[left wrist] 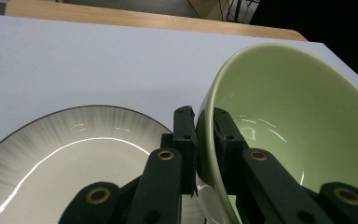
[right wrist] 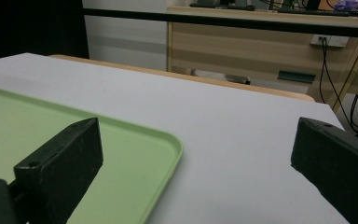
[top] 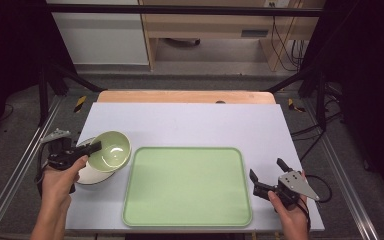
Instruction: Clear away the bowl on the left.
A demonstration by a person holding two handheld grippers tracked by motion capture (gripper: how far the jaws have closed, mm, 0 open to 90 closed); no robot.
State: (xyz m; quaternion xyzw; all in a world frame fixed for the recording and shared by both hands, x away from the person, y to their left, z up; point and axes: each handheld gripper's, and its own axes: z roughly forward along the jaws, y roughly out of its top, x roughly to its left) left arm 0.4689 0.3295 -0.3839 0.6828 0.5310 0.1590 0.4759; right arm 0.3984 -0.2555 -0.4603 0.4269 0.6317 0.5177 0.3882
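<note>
White tabletop [top: 190, 125]: left tongs [left wrist: 204, 140] tilt bowl [left wrist: 298, 116] rightward.

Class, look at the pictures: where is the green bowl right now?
In the high view the green bowl is at the table's left, tilted over the plate, its rim pinched by the left gripper, beside the tray.

No text, label or number is legible anywhere.

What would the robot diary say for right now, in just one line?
left gripper: shut on green bowl rim, tilted over plate | right gripper: open, beside green tray | tray: bare
</note>
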